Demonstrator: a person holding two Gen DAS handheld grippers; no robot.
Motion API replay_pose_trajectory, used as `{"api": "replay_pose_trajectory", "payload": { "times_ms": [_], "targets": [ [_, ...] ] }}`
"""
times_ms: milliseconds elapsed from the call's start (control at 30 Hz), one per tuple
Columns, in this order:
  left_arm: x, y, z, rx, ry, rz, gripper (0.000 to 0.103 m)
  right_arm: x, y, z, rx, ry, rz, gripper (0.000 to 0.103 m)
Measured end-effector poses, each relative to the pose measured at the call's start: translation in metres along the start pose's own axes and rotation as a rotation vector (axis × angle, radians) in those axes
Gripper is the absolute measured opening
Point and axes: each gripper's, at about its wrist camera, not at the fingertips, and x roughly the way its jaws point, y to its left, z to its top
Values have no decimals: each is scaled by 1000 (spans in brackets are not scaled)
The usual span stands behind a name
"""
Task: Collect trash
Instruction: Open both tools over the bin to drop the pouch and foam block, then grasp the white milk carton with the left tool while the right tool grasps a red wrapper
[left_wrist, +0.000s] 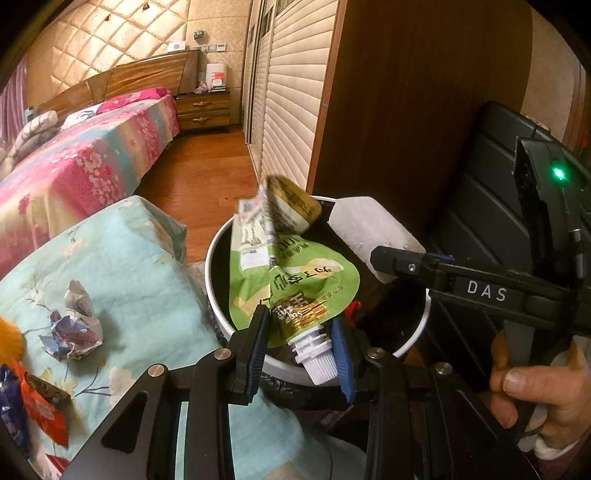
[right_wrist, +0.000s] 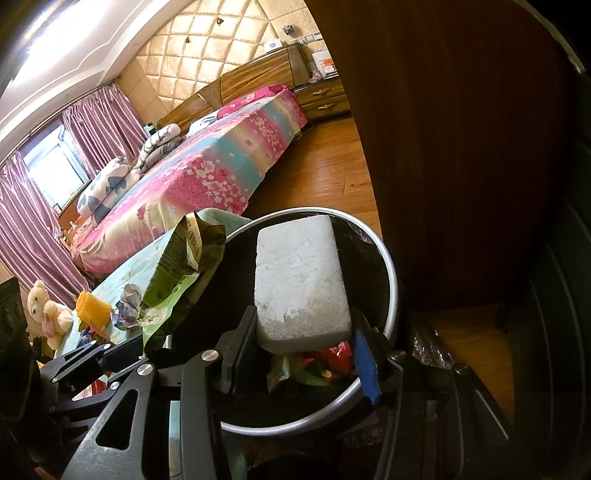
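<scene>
- Right now the left gripper (left_wrist: 301, 334) pinches a crumpled green spout pouch (left_wrist: 291, 280) near its white cap, holding it over the white-rimmed trash bin (left_wrist: 218, 243).
- Meanwhile the right gripper (right_wrist: 304, 349) clamps a white foam block (right_wrist: 301, 280) above the same bin.
- On the bedspread (left_wrist: 122, 251), crumpled paper (left_wrist: 74, 325) waits beside it.

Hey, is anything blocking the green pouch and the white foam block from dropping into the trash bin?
Nothing visible does. The green pouch in the left gripper and the white foam block in the right gripper both hang over the open trash bin, which holds only some wrappers.
</scene>
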Motion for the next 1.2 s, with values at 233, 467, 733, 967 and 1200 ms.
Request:
{"api": "replay_pose_trajectory", "payload": {
  "times_ms": [233,467,733,967,1200],
  "targets": [
    [-17,10,-15,-70,-35,19,55,-1,1,0,20,-3,17,68],
    [-45,25,-50,-148,-42,53,56,-10,16,-12,14,-26,35,69],
    [-90,53,-80,-235,-65,113,56,-9,49,-28,-20,-14,86,72],
    [-127,75,-103,-298,-91,155,57,-6,84,-45,-64,13,131,72],
    [-160,98,-127,-361,-111,199,57,-2,115,-60,-117,42,162,75]
  ]
}}
